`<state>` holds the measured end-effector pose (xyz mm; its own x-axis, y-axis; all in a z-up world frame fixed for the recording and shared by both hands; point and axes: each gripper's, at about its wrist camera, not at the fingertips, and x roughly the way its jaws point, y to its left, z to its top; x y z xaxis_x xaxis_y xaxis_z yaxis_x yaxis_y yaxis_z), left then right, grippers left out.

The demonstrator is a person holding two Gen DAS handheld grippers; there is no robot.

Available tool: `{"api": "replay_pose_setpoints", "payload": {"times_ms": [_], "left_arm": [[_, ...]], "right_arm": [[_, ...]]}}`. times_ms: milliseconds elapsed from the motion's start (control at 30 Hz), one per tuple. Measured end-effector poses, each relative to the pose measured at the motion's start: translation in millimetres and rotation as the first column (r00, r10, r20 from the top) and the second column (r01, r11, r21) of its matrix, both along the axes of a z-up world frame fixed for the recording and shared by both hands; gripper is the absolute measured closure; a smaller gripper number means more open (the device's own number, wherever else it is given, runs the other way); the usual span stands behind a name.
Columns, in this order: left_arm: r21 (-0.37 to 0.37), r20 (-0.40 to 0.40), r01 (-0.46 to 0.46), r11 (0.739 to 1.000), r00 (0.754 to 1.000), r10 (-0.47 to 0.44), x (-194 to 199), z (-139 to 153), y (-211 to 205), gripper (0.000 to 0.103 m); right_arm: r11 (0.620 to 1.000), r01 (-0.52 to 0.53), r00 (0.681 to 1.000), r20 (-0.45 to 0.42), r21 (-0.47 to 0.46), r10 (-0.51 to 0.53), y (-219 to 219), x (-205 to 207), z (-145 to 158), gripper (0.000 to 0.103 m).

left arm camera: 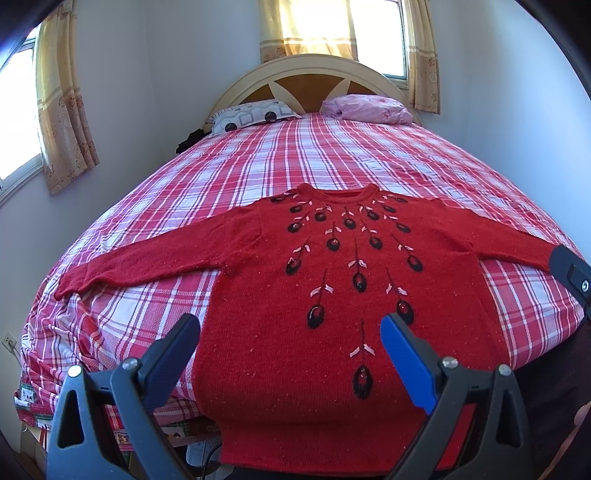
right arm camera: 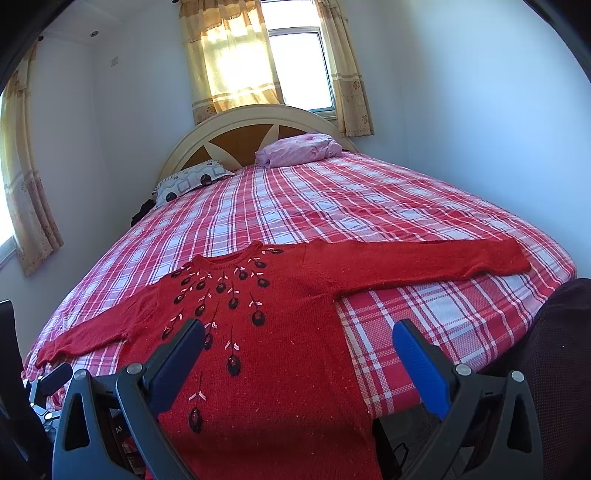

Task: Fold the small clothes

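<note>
A red knitted sweater with black oval motifs and small pink leaves [left arm camera: 325, 280] lies spread flat, front side up, on the near part of a bed. Its round neckline points to the far side, toward the headboard, and its lower hem hangs over the near edge of the mattress. Both long sleeves are stretched outward: one goes to the left and reaches almost the left edge of the bed, the other goes to the right and lies along the near right corner, as the right wrist view shows well [right arm camera: 424, 258].

The left gripper [left arm camera: 291, 332] hovers above the lower body of the sweater with its two fingers wide apart, and nothing is between them. The right gripper [right arm camera: 299, 338] is also spread open and holds nothing; its left finger is over the sweater's body and its blue-padded right finger is over the bedsheet just beside the sweater.

The bed is covered by a red, pink and white checked bedsheet [left arm camera: 332, 155]. At the far end stands an arched cream and brown wooden headboard [left arm camera: 314, 81]. Before it lie a white pillow with grey squares and black circles [left arm camera: 251, 116] on the left and a crumpled pink pillow [left arm camera: 369, 107] on the right. Behind the headboard, yellowish patterned curtains [left arm camera: 306, 29] hang at a bright window.
</note>
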<state>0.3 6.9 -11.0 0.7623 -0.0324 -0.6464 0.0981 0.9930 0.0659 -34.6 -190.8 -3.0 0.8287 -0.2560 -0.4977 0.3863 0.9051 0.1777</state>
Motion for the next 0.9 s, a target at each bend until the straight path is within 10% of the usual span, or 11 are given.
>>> {"api": "replay_pose_setpoints", "payload": {"times_ms": [900], "left_arm": [[-0.005, -0.008, -0.002, 1.0, 1.0, 0.001, -2.1, -4.5, -2.3, 0.003]], "right_arm": [[1.0, -0.001, 1.0, -0.011, 0.012, 0.001, 0.7, 2.7, -4.3, 0.001]]}}
